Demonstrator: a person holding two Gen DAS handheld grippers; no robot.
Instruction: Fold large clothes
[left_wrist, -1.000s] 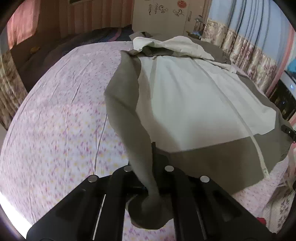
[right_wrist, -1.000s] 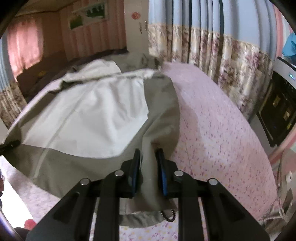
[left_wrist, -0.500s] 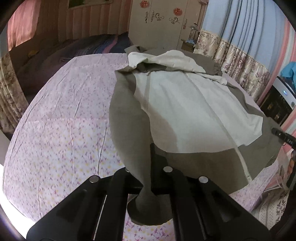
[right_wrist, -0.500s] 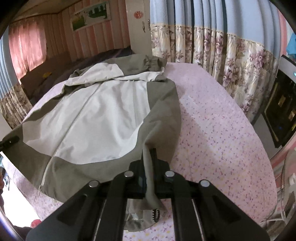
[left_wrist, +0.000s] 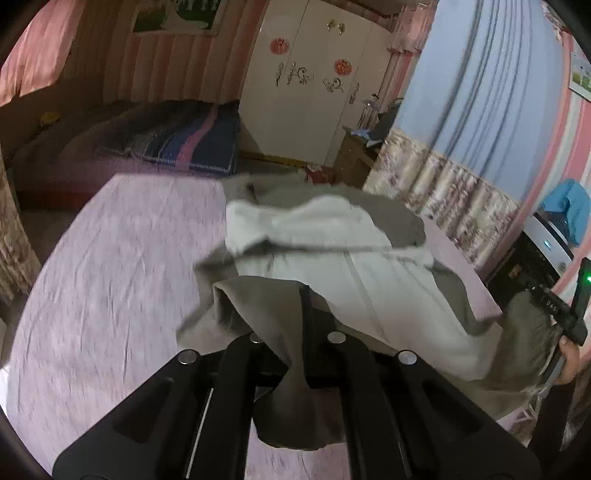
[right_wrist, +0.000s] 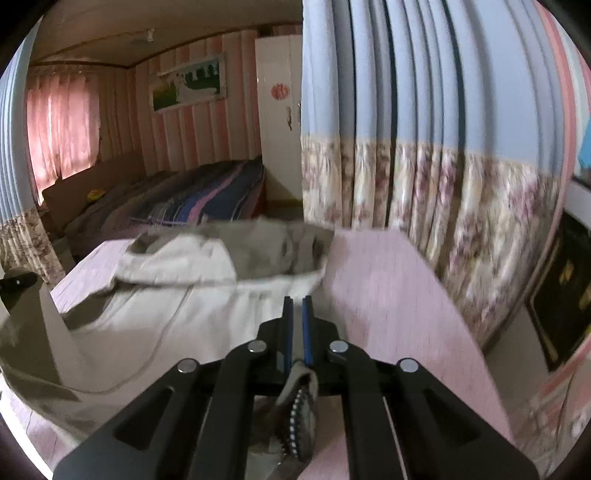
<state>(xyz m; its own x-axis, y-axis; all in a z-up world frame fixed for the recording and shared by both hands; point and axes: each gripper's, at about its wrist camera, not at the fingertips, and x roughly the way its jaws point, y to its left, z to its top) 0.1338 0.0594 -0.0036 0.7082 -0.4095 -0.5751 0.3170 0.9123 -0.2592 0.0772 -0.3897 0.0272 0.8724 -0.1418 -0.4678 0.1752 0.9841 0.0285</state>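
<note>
A large olive and cream jacket (left_wrist: 354, 266) lies on a bed with a pink flowered sheet (left_wrist: 122, 266). My left gripper (left_wrist: 301, 306) is shut on the jacket's olive bottom corner and holds it raised, so the hem bends over the body. My right gripper (right_wrist: 296, 314) is shut on the other bottom corner of the jacket (right_wrist: 192, 306), with a zipper end (right_wrist: 297, 421) hanging under the jaws. The right gripper also shows at the right edge of the left wrist view (left_wrist: 554, 306).
A second bed with a striped blanket (left_wrist: 184, 140) stands beyond. A white wardrobe (left_wrist: 314, 85) is at the back. Flowered curtains (right_wrist: 424, 184) hang along the right side. A dark appliance (left_wrist: 535, 254) stands at the far right.
Both grippers have lifted the jacket's bottom hem and carried it forward toward the collar. The lower part now folds over the body. The views are motion blurred.
</note>
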